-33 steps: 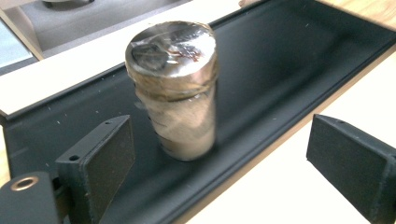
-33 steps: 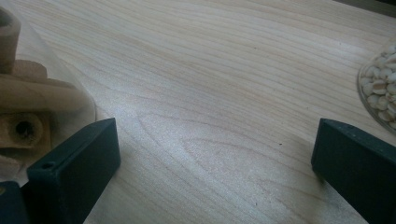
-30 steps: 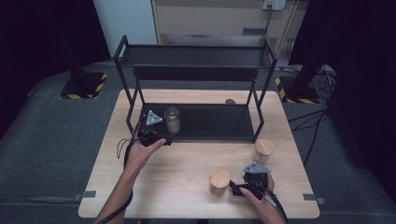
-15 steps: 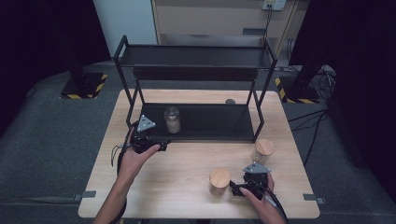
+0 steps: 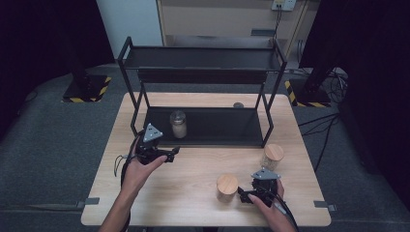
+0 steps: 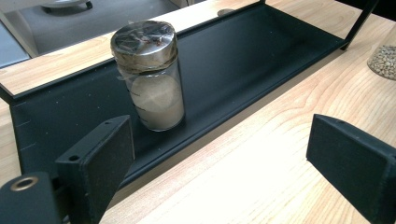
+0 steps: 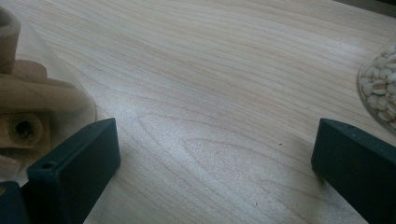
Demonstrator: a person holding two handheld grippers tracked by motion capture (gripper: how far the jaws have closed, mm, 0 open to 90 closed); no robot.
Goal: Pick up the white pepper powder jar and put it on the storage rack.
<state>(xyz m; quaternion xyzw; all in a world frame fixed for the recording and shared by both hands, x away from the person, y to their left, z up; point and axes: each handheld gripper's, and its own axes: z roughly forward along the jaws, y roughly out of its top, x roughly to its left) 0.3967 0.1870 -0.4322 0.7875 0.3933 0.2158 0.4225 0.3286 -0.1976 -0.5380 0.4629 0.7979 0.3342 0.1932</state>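
A glass jar with a metal lid (image 5: pixel 178 123) (image 6: pixel 154 79), part full of pale powder, stands upright on the lower shelf of the black rack (image 5: pixel 217 126) (image 6: pixel 261 60). My left gripper (image 5: pixel 172 153) (image 6: pixel 224 177) is open in front of the rack, apart from the jar, with only bare table between its jaws. My right gripper (image 5: pixel 243 195) (image 7: pixel 215 172) is open near the table's front edge, jaws on either side of bare wood. Just left of it stands a wooden-lidded jar (image 5: pixel 227 186) (image 7: pixel 28 107). A second wooden-lidded jar (image 5: pixel 273 155) (image 7: pixel 380 93) stands at the right.
The rack has an upper shelf (image 5: pixel 203 59) with nothing on it and thin black legs (image 5: pixel 266 121) at its corners. A small dark round thing (image 5: pixel 238 105) lies on the table behind the rack. The wooden table (image 5: pixel 193 174) lies bare between the two grippers.
My left gripper has drawn back from the metal-lidded jar toward the near side of the table. The jar stays on the lower shelf. The right gripper has not moved.
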